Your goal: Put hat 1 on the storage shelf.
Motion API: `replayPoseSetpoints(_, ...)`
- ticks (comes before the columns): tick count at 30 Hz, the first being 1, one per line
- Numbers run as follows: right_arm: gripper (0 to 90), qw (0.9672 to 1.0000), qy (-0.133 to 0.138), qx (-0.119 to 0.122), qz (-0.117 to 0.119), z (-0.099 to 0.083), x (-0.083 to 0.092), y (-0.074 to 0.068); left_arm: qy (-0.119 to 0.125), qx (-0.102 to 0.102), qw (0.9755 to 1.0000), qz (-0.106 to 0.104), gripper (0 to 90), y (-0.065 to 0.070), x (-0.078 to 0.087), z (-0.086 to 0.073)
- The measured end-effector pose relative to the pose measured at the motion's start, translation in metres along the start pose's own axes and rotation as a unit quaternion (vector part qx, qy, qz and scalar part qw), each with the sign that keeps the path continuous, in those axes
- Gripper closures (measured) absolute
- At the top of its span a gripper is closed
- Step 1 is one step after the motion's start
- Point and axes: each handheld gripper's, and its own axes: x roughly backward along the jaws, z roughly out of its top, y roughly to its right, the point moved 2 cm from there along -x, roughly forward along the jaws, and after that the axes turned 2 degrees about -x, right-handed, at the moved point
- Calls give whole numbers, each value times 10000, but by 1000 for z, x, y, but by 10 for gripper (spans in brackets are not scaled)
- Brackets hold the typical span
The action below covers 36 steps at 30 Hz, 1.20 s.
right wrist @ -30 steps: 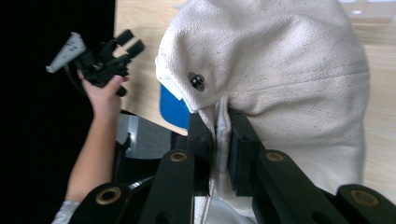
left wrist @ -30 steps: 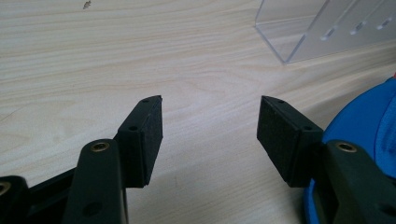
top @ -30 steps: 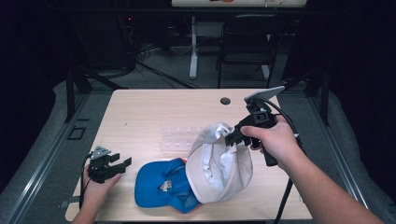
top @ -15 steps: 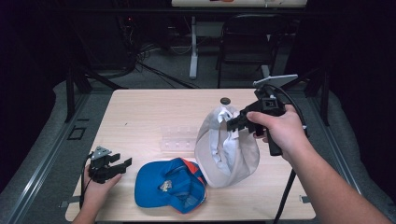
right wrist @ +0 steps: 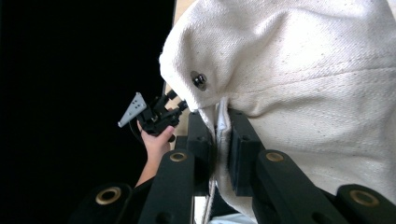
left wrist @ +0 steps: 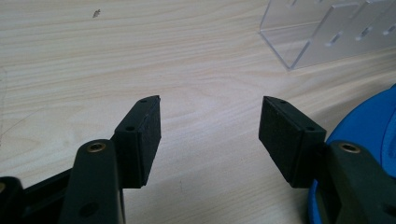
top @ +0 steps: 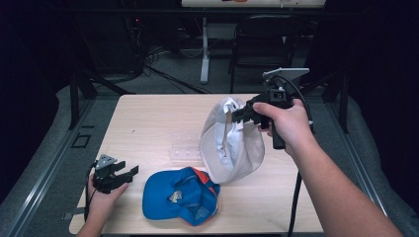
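Lifted higher, white cap (top: pixel 231 143) hangs (brim down) from right gripper (top: pixel 243 114).

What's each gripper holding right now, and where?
The right gripper clamps the white cap by its edge. The left gripper is open, holding nothing.

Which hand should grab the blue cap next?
Left. The left gripper is open and empty right beside the blue cap, while the right gripper is busy pinching the white cap.
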Motion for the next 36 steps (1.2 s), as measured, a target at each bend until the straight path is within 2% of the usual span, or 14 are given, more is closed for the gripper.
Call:
replayPoseSetpoints(1,816,10000,21,-11,26,2,-2,-2,-65,-43,10000,20,394,1,1,0)
replayPoseSetpoints(7,816,9999,80,-39,105,10,-9,-10,42,-129,9999,23,391,7,-1,2)
replayPoseSetpoints(15,816,9993,347,-96,135,27,-19,-18,99,-175,9998,46,376,11,0,4)
replayPoseSetpoints(19,815,9987,432,-167,204,34,-23,-19,102,-170,9998,11,377,12,0,4)
replayPoseSetpoints(24,815,9980,537,-236,230,44,-33,-21,146,-248,9995,-134,395,19,1,6)
replayPoseSetpoints(27,815,9974,594,-298,278,48,-38,-23,229,-337,9989,-210,409,25,4,9)
replayPoseSetpoints(30,816,9968,641,-352,306,52,-47,-26,385,-463,9975,-371,411,39,10,17)
replayPoseSetpoints(31,816,9968,641,-352,306,52,-47,-26,385,-463,9975,-371,411,39,10,17)
replayPoseSetpoints(34,815,9967,643,-373,325,54,-55,-28,508,-644,9951,-556,410,57,14,29)
replayPoseSetpoints(35,815,9967,643,-373,325,54,-55,-28,508,-644,9951,-556,410,57,14,29)
replayPoseSetpoints(36,815,9966,654,-376,332,55,-60,-31,599,-759,9930,-676,407,69,13,35)
